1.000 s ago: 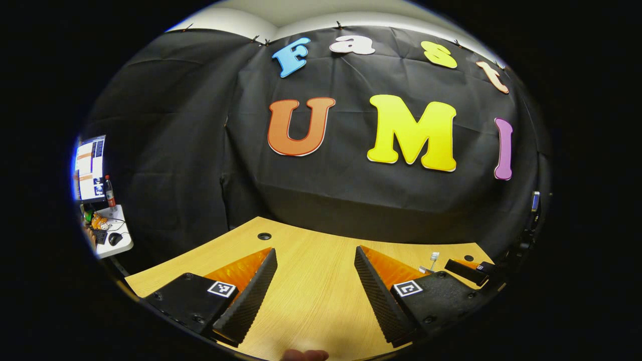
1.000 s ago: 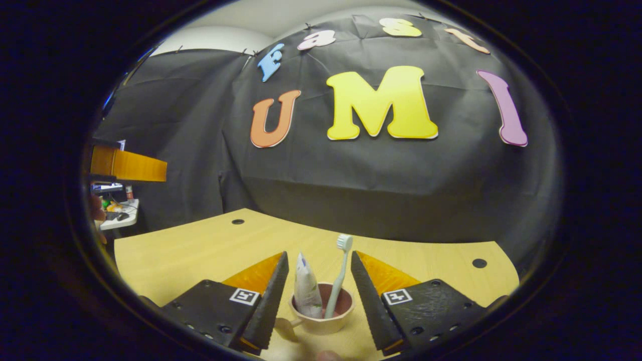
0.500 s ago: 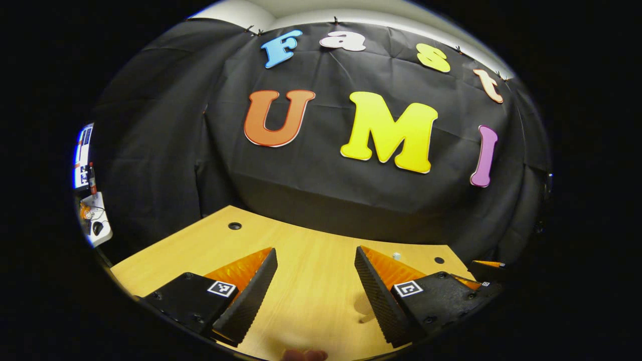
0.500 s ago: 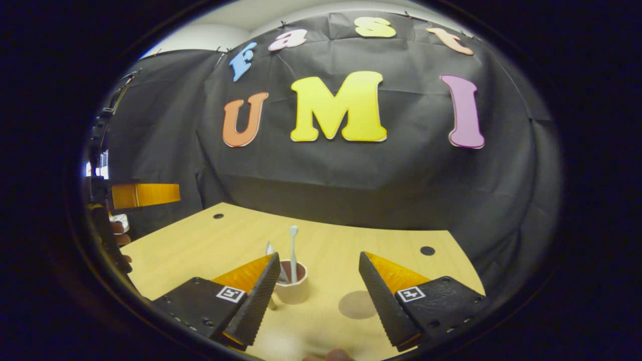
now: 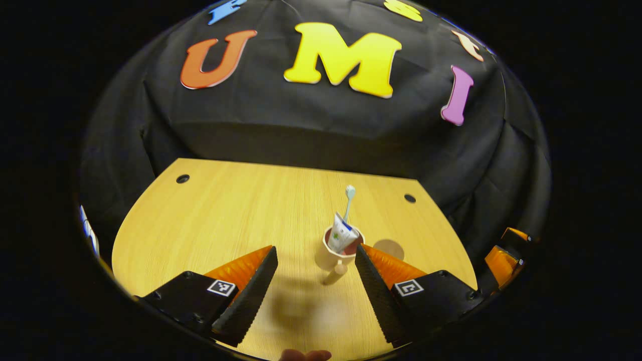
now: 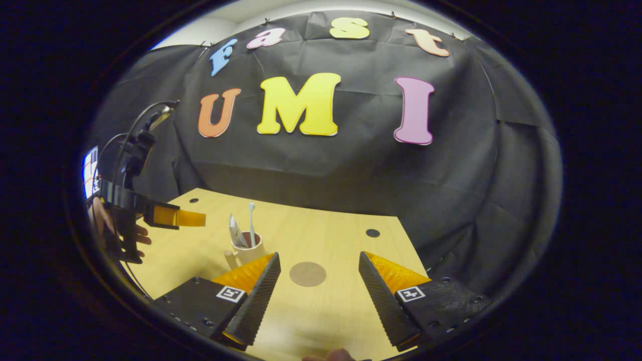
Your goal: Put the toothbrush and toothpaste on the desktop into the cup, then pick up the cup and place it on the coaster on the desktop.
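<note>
In the left gripper view I see the cup [image 5: 337, 253] standing upright on the wooden desktop [image 5: 241, 210], just right of the frame's centre. It holds the toothbrush [image 5: 348, 200], head up and leaning slightly right, and the toothpaste [image 5: 342, 234] tube, tilted against the rim. The cup's handle points toward the lower edge of the frame. The round brown coaster [image 5: 388, 248] lies flat on the desktop just right of the cup, apart from it and bare. The left gripper [image 5: 316, 281] sits at the bottom of this view with its jaws spread wide and nothing between them; the cup is beyond the tips, near the right-hand finger. In the right gripper view I see the cup [image 6: 248, 249] at lower left of centre with the same contents, and the coaster [image 6: 307, 274] ahead between the fingers. The right gripper [image 6: 317, 286] is spread wide and holds nothing. At the left edge of this view a hand [image 6: 108, 223] holds the other gripper above the desktop.
</note>
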The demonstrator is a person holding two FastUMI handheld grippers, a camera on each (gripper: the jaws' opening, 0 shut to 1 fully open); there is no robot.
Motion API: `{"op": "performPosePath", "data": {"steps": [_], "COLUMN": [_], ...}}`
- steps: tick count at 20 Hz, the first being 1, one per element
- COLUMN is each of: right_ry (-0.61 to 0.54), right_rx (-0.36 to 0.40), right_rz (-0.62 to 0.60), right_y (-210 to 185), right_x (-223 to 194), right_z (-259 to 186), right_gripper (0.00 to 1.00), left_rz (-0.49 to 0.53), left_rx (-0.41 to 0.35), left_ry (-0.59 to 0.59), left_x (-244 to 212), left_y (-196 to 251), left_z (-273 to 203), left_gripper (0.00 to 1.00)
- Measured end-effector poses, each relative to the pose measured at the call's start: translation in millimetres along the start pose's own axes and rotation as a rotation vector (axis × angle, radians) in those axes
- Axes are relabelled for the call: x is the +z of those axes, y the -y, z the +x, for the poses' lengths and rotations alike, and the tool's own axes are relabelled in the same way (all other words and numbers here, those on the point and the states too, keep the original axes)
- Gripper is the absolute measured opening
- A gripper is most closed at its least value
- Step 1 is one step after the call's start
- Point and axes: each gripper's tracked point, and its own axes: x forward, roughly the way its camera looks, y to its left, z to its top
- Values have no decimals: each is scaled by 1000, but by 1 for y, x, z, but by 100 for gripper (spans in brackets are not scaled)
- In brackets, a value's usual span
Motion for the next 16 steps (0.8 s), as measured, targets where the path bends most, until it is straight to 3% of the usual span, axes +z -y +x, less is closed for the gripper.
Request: {"op": "performPosePath", "data": {"steps": [9, 16], "right_ry": [-84, -142], "right_rx": [-65, -90], "right_rz": [43, 64], "right_y": [38, 54], "right_x": [-41, -60], "right_z": [-19, -20], "right_gripper": [94, 94], "left_rz": [-12, 49], "left_rx": [-120, -105], "left_ry": [-514, -723], "left_x": [-73, -85], "left_y": [-15, -45], "left_z": [69, 90], "left_gripper": [99, 100]}}
